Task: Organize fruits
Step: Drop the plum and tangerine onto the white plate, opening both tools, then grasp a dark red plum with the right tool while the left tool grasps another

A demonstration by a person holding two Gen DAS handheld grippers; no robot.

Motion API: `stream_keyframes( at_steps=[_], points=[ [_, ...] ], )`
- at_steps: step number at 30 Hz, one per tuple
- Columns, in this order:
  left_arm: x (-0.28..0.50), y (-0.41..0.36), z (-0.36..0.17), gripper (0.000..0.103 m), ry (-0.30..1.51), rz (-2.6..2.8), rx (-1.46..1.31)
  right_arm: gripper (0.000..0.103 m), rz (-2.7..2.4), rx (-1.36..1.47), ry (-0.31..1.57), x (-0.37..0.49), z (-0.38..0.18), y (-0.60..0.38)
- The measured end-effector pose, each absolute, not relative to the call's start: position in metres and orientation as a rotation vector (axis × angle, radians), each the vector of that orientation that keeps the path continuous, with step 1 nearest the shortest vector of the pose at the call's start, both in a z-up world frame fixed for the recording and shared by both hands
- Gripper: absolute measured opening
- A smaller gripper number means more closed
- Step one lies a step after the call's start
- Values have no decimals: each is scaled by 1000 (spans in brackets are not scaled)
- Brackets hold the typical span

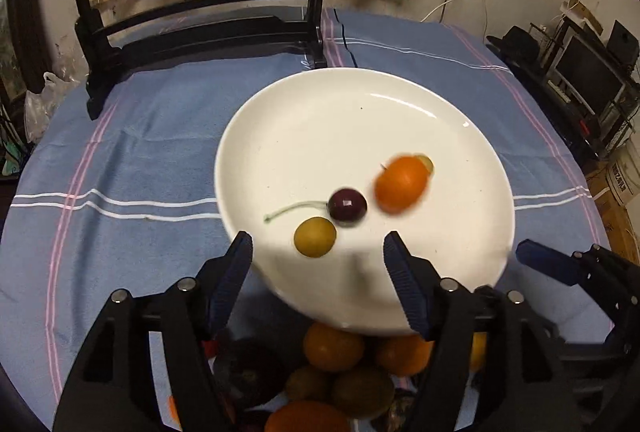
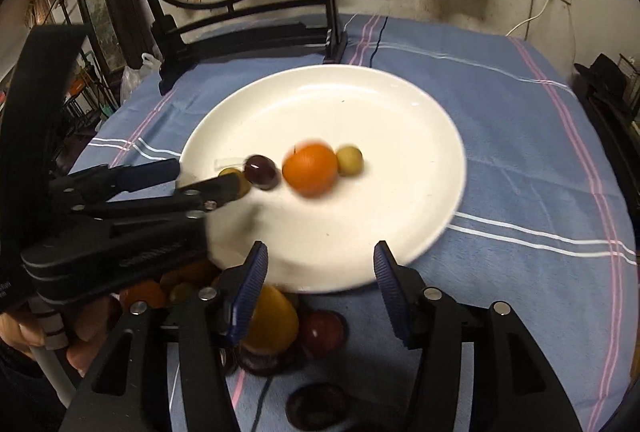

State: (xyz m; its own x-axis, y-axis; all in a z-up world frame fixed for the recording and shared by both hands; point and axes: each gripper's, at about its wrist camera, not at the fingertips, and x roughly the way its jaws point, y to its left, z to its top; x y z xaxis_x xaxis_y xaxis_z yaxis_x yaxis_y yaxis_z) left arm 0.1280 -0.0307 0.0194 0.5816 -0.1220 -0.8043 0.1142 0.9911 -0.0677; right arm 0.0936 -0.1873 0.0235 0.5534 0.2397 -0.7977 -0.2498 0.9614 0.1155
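Fruit sits right ahead of my left tool (image 1: 318, 246), whose fingers stand wide and hold nothing. From its camera, the white plate (image 1: 320, 103) lies just past the fingertips with 4 pieces on it: a yellow-green fruit (image 1: 315, 242) nearest, a dark cherry (image 1: 347, 208) beyond it, a blurred orange (image 1: 401, 184) further right, and a small one (image 1: 427, 163) peeking from behind the orange. Below the tool, more loose fruit (image 1: 334, 348) is heaped on the blue-clothed tabletop (image 1: 140, 159).

From the right camera, my right tool (image 2: 320, 256) is also spread wide and empty, hovering over the plate's near rim, with the left tool (image 2: 200, 177) off to its left above the plate. An orange fruit (image 2: 272, 320) and a red fruit (image 2: 322, 330) lie just under the right tool.

The orange looks smeared, so I judge it may be rolling; it could knock the others or run off the shallow rim. With both tools crowding 1 side of the plate, they could also clip each other.
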Motion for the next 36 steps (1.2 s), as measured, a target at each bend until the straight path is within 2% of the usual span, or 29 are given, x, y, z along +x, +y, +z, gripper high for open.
stream_keyframes(
  at_steps=[2, 4, 5, 15, 25, 26, 28, 29, 36],
  points=[
    [117, -25, 24, 69, 932, -137, -14, 59, 289, -11, 930, 81, 27, -195],
    [99, -17, 28, 85, 921, -130, -11, 60, 285, -31, 920, 65, 29, -201],
    [96, -15, 28, 86, 918, -129, -10, 60, 281, -40, 918, 58, 29, -203],
    [24, 19, 15, 86, 914, -118, -38, 62, 251, -85, 983, -5, 1, -227],
    [-5, 24, -7, 86, 975, -121, -38, 62, 215, -84, 1027, -5, -22, -221],
    [-5, 23, -10, 86, 983, -122, -33, 60, 213, -85, 1030, -4, -24, -220],
    [-6, 22, -13, 86, 989, -123, -31, 45, 212, -82, 1028, -2, -27, -218],
    [-8, 22, -14, 86, 990, -120, -30, 41, 201, -82, 1020, -3, -26, -218],
    [-17, 38, -21, 86, 1003, -110, -29, 40, 214, -14, 1018, -10, -25, -228]
  ],
)
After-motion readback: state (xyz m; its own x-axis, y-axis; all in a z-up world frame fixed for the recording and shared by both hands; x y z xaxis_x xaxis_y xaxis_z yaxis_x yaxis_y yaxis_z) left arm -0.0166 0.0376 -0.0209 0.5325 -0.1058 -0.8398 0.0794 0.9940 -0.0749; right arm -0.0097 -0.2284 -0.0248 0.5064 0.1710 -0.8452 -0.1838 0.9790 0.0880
